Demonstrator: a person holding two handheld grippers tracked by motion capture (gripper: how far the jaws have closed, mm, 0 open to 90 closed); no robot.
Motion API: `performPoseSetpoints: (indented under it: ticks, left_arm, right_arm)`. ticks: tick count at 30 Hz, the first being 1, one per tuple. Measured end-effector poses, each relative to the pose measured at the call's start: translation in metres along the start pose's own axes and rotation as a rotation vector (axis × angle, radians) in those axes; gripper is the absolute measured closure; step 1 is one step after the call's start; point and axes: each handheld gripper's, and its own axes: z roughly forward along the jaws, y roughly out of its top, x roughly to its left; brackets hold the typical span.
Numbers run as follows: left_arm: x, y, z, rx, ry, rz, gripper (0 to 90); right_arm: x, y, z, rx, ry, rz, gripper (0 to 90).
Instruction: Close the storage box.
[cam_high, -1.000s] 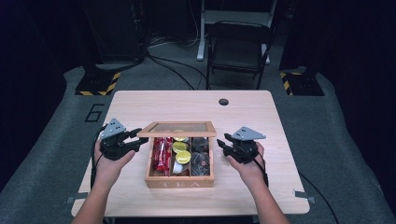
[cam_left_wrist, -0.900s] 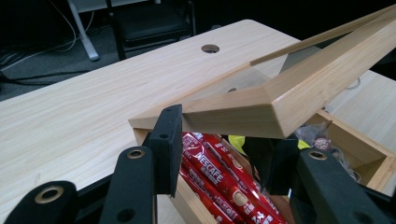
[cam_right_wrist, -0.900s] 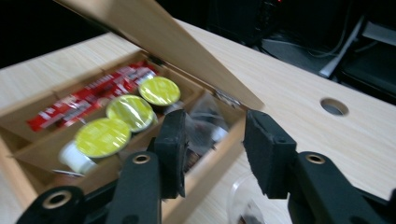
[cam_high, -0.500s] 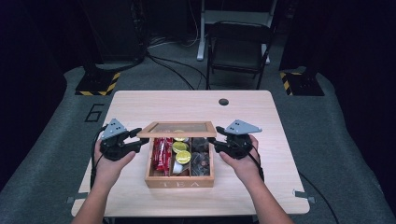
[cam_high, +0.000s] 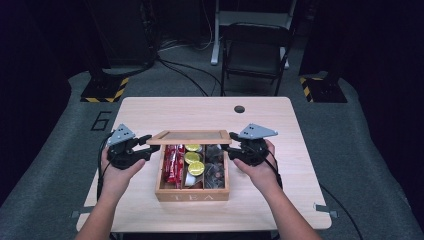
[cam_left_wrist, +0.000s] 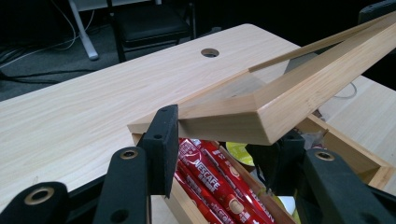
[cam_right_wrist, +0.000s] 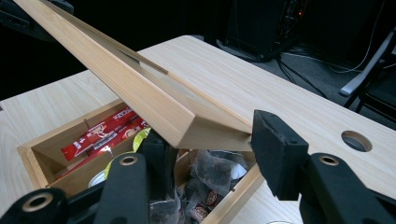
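We note a wooden tea box (cam_high: 192, 192) sitting near the front middle of the table (cam_high: 280, 125), the word TEA on its front wall. Its framed lid (cam_high: 192, 136) with a clear pane is raised, tilted up over the back of the box, and a tool flanks it on each side. The left tool (cam_high: 145, 150) has its two black pads set apart on either side of the lid's left corner; in the left gripper view one pad (cam_left_wrist: 161, 140) sits against the lid's outer edge while the other lies under the frame, so we cannot tell whether they pinch it. The right tool (cam_high: 231, 148) stands the same way at the lid's right corner (cam_right_wrist: 205, 128), jaws apart, one pad just beside the end of the frame. Inside the box we see red Nescafe sticks (cam_high: 172, 162) in the left compartment, yellow-topped capsules (cam_high: 195, 162) in the middle, dark tea bags (cam_high: 215, 167) on the right. A round hole (cam_high: 239, 109) marks the table's far side.
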Motion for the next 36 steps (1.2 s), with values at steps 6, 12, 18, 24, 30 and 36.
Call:
performPoseSetpoints:
  ticks: [6, 12, 18, 24, 30, 36]
  left_arm:
    - [-0.004, 0.001, 0.001, 0.012, 0.025, 0.014, 52.7]
    - [-0.007, 0.0, 0.0, 0.029, 0.031, 0.037, 52.3]
    - [-0.007, -0.003, -0.001, 0.026, 0.017, 0.033, 50.9]
    - [-0.008, -0.008, -0.002, 0.027, 0.01, 0.034, 50.4]
    - [-0.01, -0.017, -0.005, 0.04, -0.007, 0.044, 50.5]
    - [-0.015, -0.029, -0.007, 0.04, -0.003, 0.076, 50.7]
  right_arm:
    - [-0.001, 0.002, 0.0, 0.016, 0.005, 0.018, 51.4]
    - [0.001, -0.001, -0.002, 0.028, 0.009, 0.005, 51.4]
    - [0.002, -0.004, -0.003, 0.029, 0.018, 0.007, 51.5]
    - [0.004, -0.006, -0.006, 0.036, 0.029, 0.005, 51.3]
    - [0.009, -0.013, -0.009, 0.037, 0.033, -0.007, 51.0]
    - [0.015, -0.023, -0.014, 0.047, 0.044, -0.026, 50.9]
